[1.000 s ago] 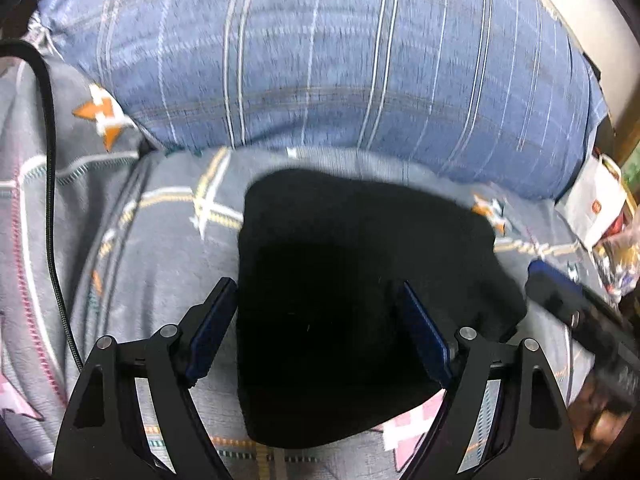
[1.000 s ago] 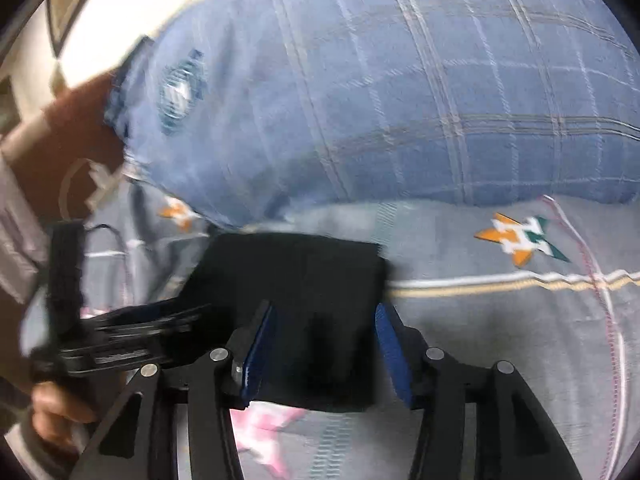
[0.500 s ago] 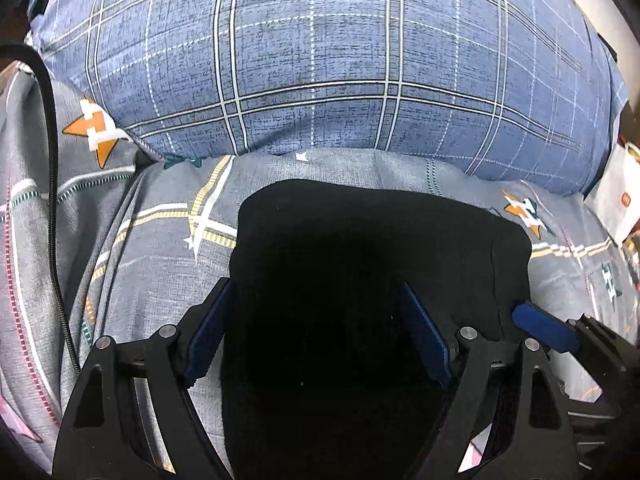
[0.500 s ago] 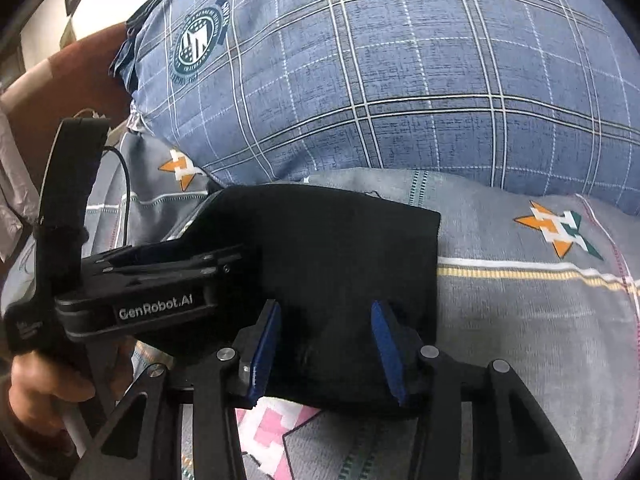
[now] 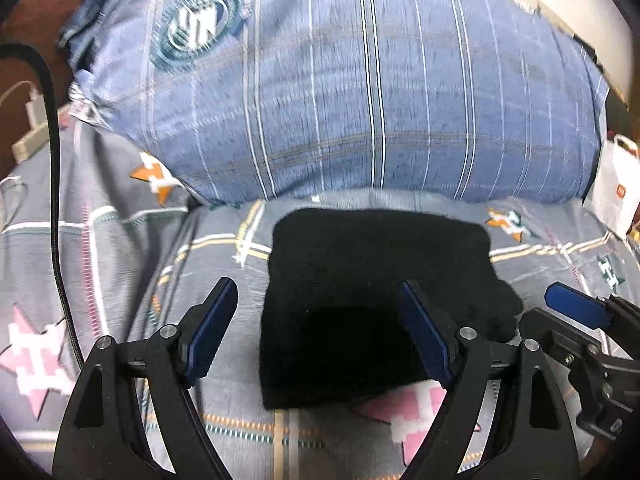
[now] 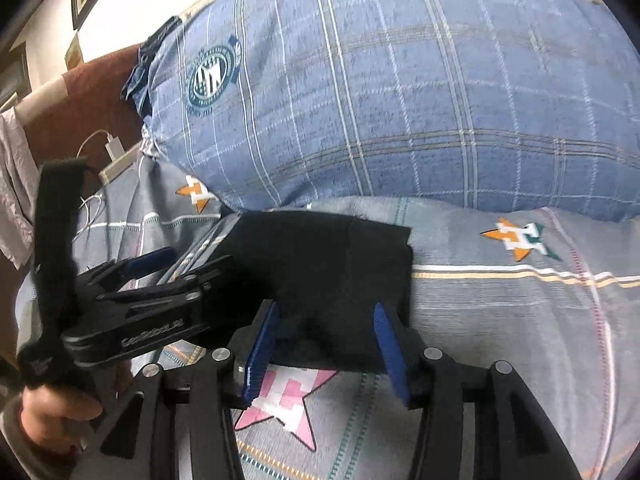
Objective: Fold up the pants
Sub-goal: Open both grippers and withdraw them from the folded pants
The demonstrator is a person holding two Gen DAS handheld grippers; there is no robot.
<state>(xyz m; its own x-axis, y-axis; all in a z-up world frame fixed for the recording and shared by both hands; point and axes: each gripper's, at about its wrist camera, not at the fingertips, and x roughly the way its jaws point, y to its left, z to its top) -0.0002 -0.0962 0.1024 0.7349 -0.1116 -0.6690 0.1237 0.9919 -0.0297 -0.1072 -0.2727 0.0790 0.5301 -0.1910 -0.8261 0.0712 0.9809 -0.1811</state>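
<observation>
The black pants lie folded into a compact rectangle on the grey patterned bedsheet, just in front of a blue plaid pillow. My left gripper is open and empty, its jaws spread over the pants' near left part. My right gripper is open and empty at the pants' near right edge. The left gripper's body shows in the right wrist view, and the right gripper's blue fingertip shows in the left wrist view.
A big blue plaid pillow fills the back of the bed. A black cable runs down the left side. A white paper bag stands at the right. A charger and power strip lie at the far left by a brown headboard.
Both grippers have drawn back and up from the folded pants, so more of the pillow shows. The pants lie still in their folded shape.
</observation>
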